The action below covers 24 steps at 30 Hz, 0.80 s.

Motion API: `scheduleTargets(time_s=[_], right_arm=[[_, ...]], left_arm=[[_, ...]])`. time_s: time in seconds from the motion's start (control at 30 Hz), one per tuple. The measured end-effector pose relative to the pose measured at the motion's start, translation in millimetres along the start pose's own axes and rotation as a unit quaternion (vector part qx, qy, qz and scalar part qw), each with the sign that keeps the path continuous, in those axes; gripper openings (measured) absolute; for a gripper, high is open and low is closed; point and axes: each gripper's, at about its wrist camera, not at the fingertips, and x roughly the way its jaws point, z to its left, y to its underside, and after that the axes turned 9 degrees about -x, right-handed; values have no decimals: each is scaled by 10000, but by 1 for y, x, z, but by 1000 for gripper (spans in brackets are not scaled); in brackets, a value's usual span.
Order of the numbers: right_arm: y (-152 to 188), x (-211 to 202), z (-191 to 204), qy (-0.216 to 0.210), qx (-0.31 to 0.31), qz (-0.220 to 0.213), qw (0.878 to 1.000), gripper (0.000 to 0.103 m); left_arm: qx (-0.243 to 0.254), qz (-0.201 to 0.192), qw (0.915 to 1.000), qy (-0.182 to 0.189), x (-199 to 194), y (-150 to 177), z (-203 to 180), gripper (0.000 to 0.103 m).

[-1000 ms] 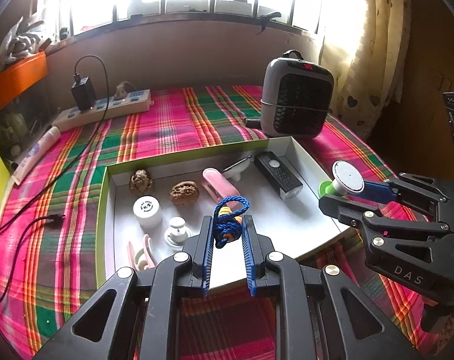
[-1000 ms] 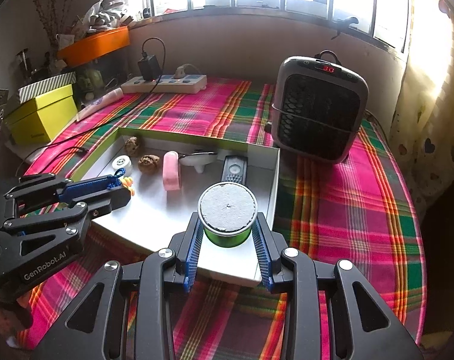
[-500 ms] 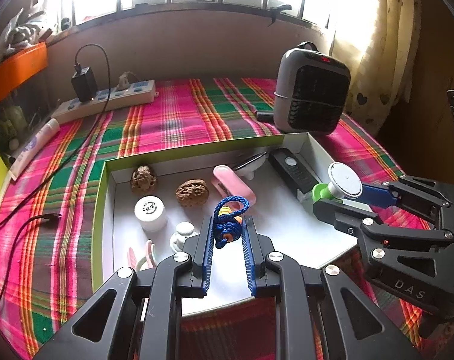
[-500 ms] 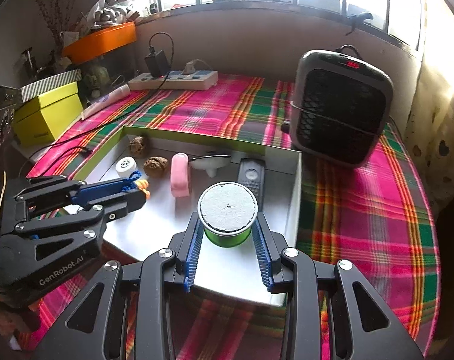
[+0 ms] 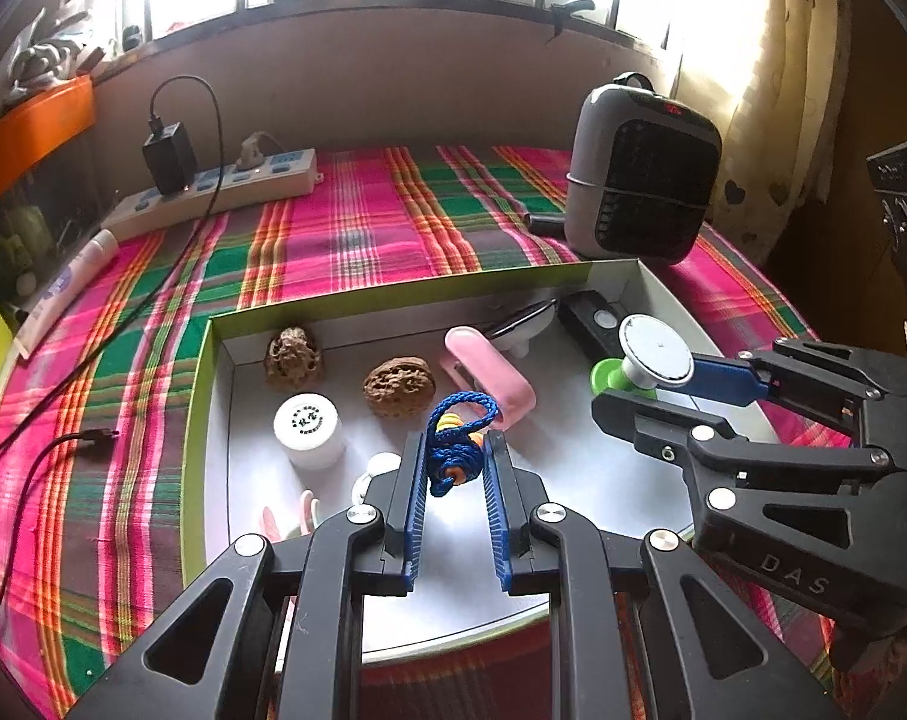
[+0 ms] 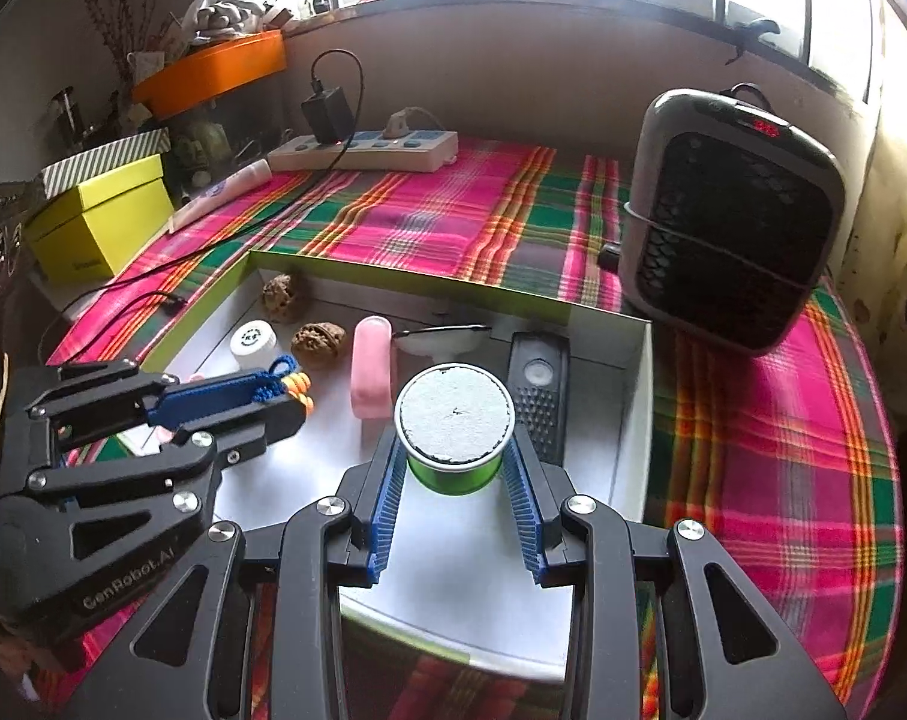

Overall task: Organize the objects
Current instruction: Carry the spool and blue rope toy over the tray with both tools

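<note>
A plaid-covered worktop (image 6: 429, 222) carries a shallow white box with green walls (image 6: 405, 279), a grey fan heater (image 6: 735, 228) standing at the box's two o'clock corner. A white power strip (image 6: 363, 150) lies at twelve o'clock near the wall, a yellow box (image 6: 99, 216) at ten. Over the box's near half, the right gripper (image 6: 456, 468) holds a green canister with a pale grey lid (image 6: 453, 426), its blue-padded fingers (image 6: 387, 510) pressed on the canister's sides. At its nine o'clock, the left gripper (image 5: 453, 468) has its fingers (image 5: 414, 498) drawn narrow on a knotted blue cord with orange and yellow beads (image 5: 456, 438). Inside the box lie a black remote (image 6: 537, 396) at the far right, a pink case (image 6: 371, 366) beside it, two carved walnuts (image 5: 398, 387) and a white capped jar (image 5: 309, 429) toward the far left.
</note>
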Motion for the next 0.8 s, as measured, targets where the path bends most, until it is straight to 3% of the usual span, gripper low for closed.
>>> scheduleTargets(time_s=[0.8], right_arm=[[-16,21,14,-10,-453,225,9987,35]], left_arm=[[-46,108,9999,-80,13,0,6,17]])
